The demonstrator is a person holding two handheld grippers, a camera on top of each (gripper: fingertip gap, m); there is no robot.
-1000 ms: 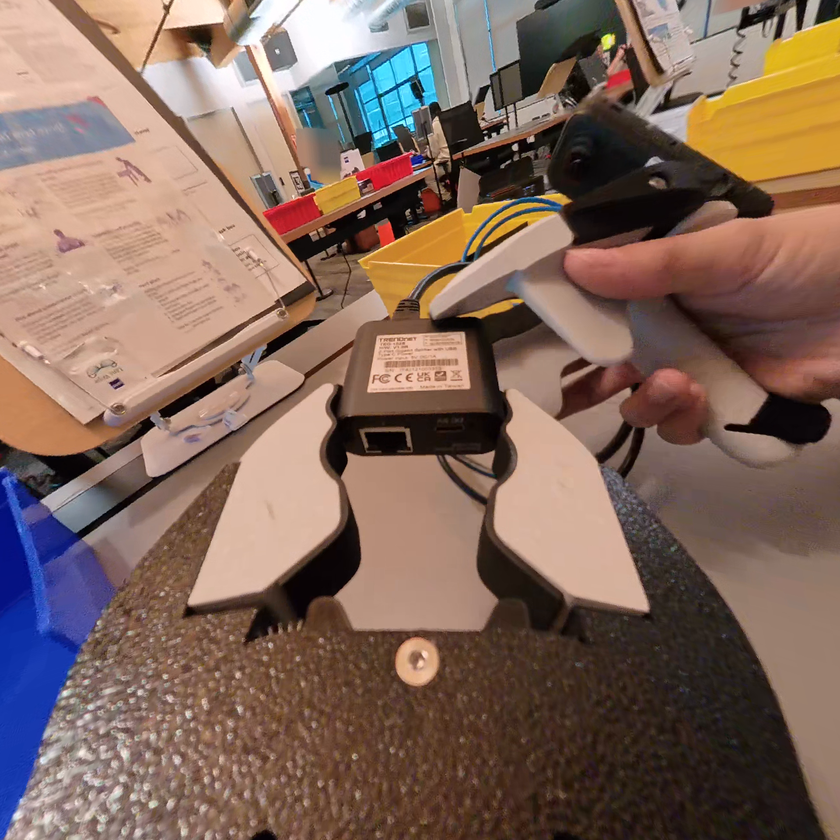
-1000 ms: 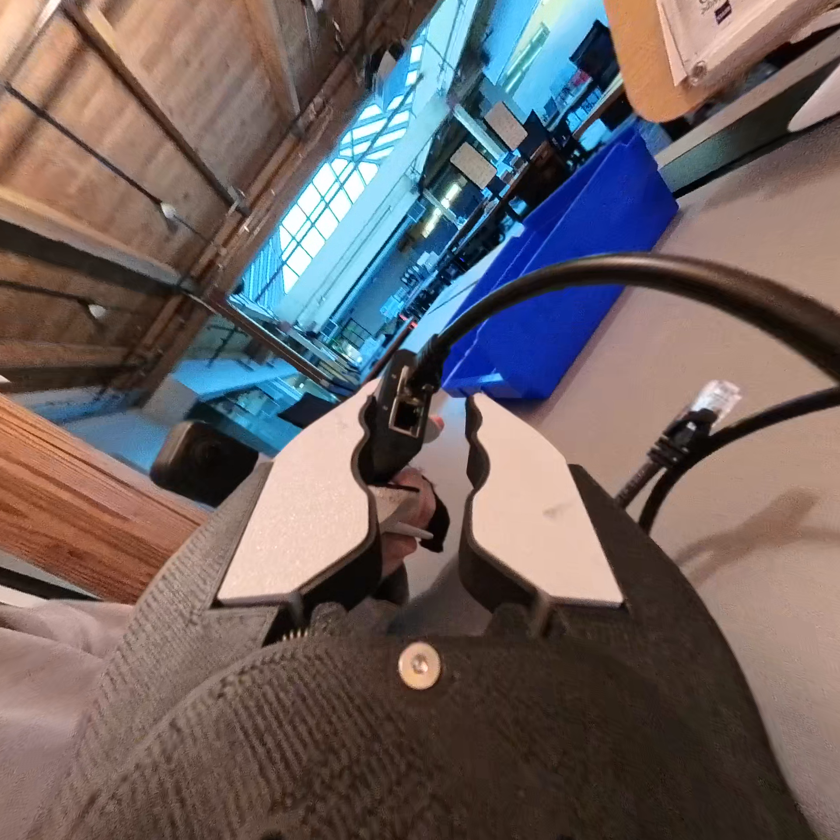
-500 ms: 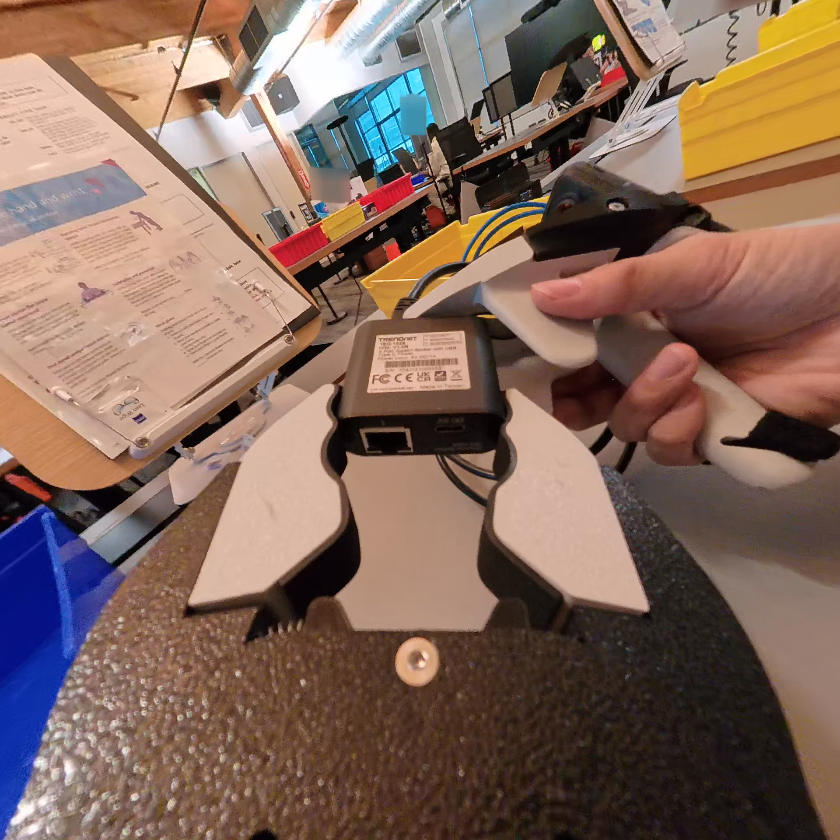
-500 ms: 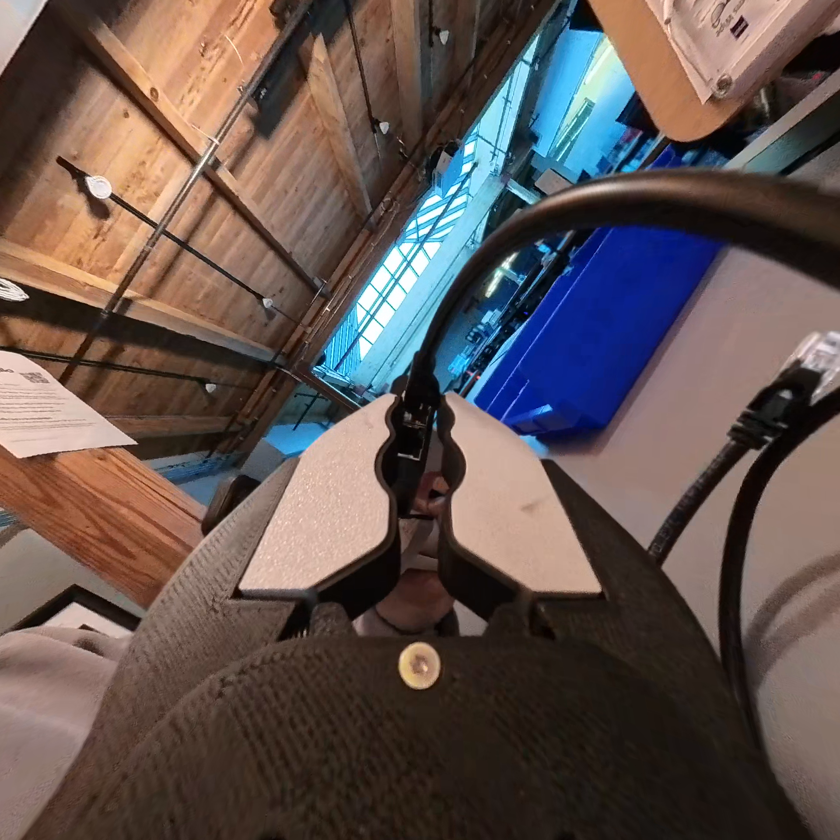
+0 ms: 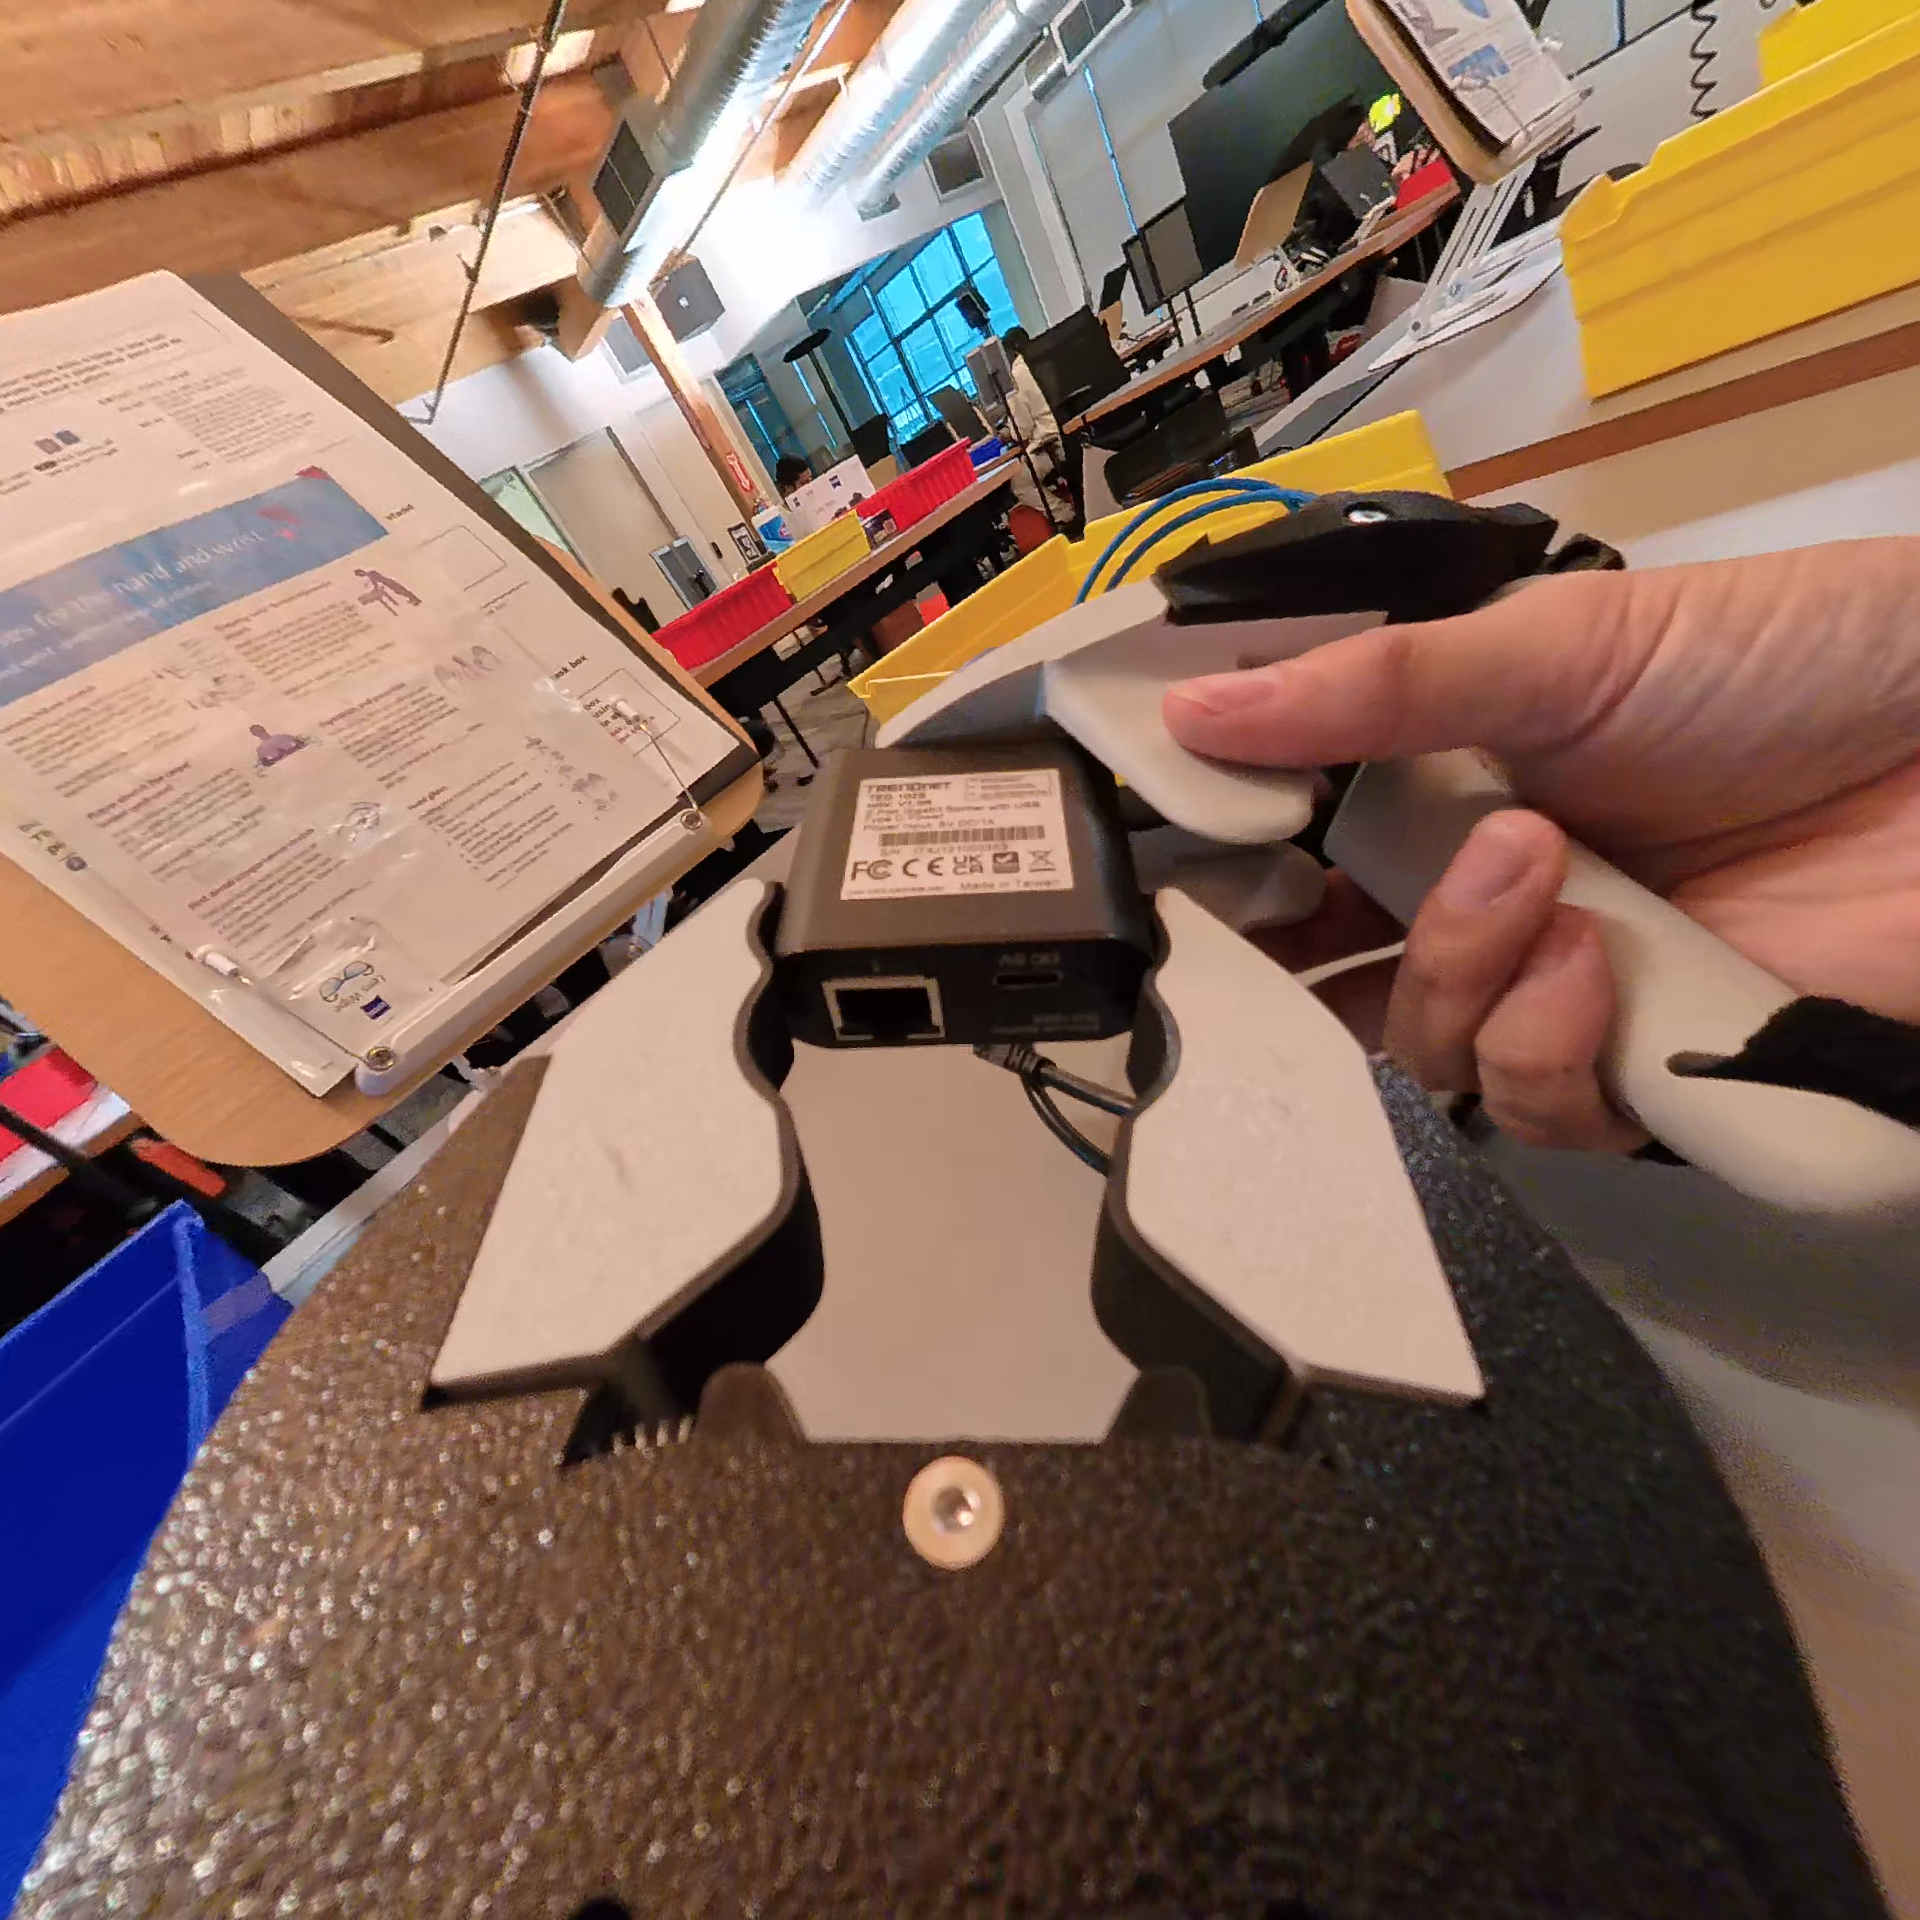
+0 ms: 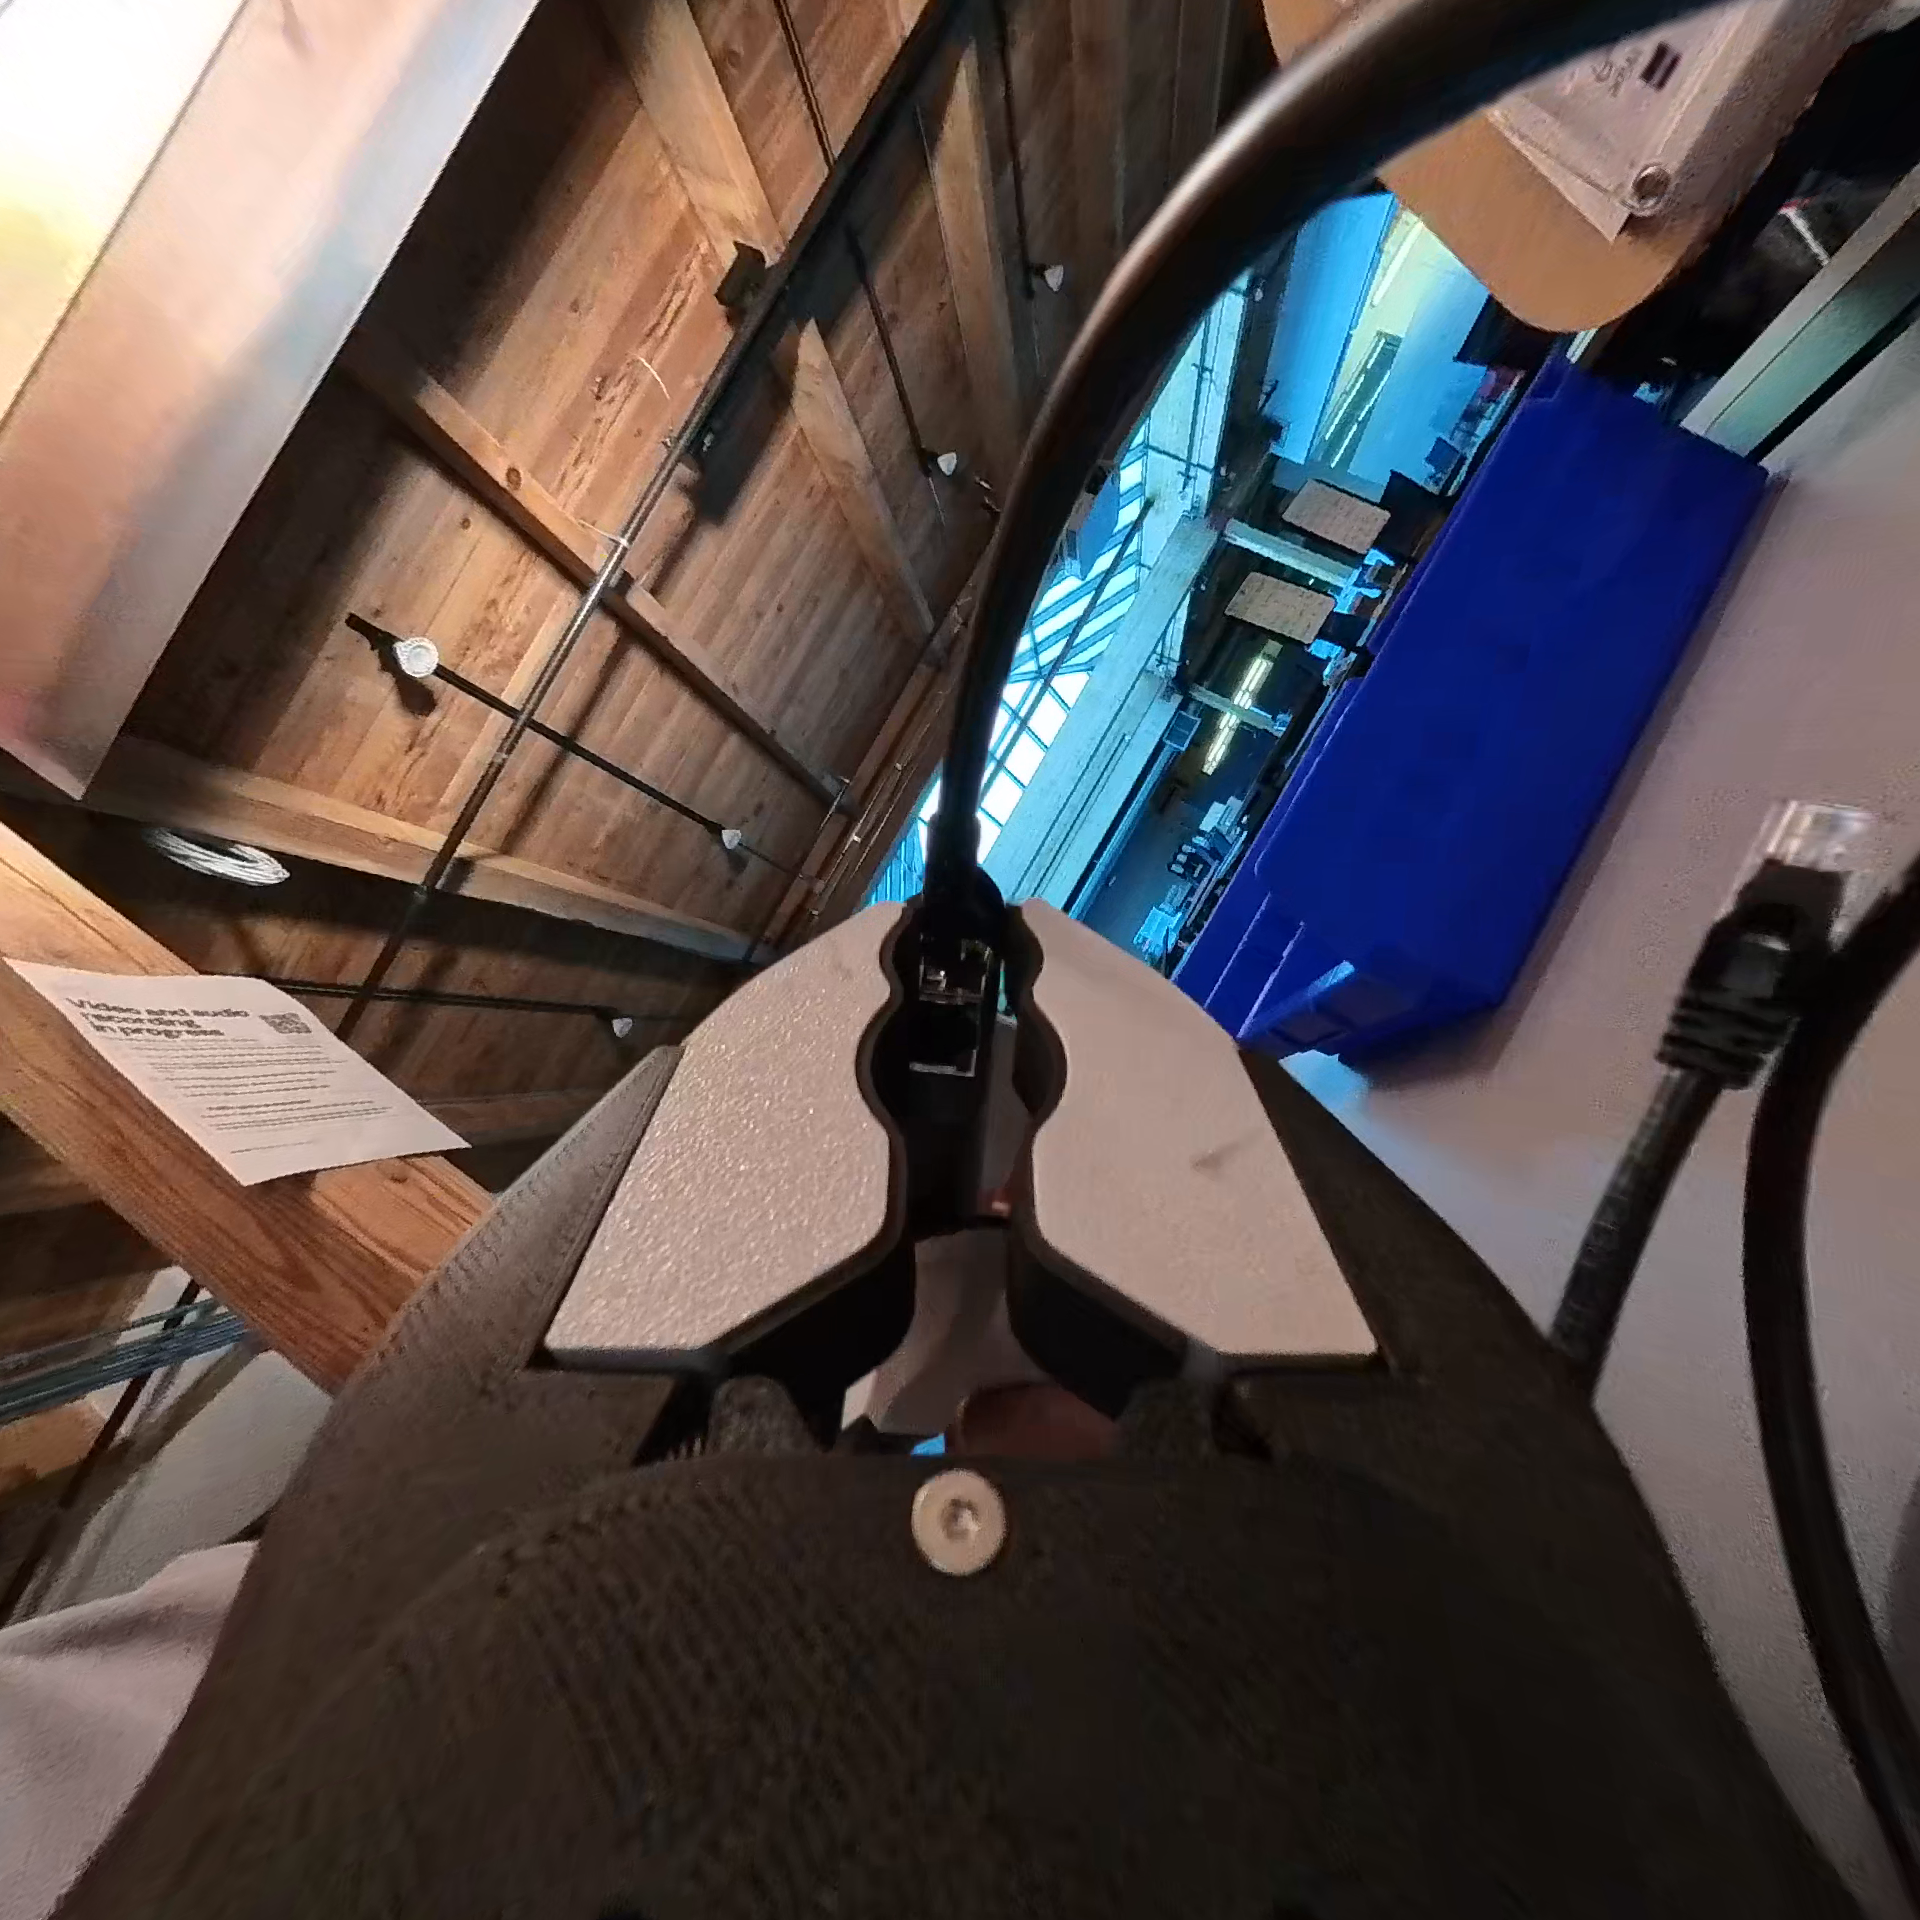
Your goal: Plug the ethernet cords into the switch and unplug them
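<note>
My left gripper (image 5: 961, 914) is shut on the sides of the black switch (image 5: 956, 831), label side up. Its near face shows an empty ethernet port (image 5: 883, 1013). A dark cord (image 5: 1070, 1101) hangs just under that face. My right gripper (image 6: 961, 925) is shut on the plug of a black ethernet cord (image 6: 1049, 436) at the switch's far end. That cord arches up and to the right. In the left wrist view, a hand holds the right gripper (image 5: 1039, 696) over the switch's far end. A second cord's loose clear plug (image 6: 1818, 842) lies on the table.
A tilted board with printed sheets (image 5: 312, 675) stands to the left. A blue bin (image 5: 94, 1455) sits at the lower left and also shows in the right wrist view (image 6: 1507, 727). Yellow bins (image 5: 1745, 208) stand behind and to the right on the grey table (image 6: 1818, 582). My left and right fingertips are right by each other.
My right gripper went from open beside the switch's far end to shut on the cord's plug. Both views have tilted upward.
</note>
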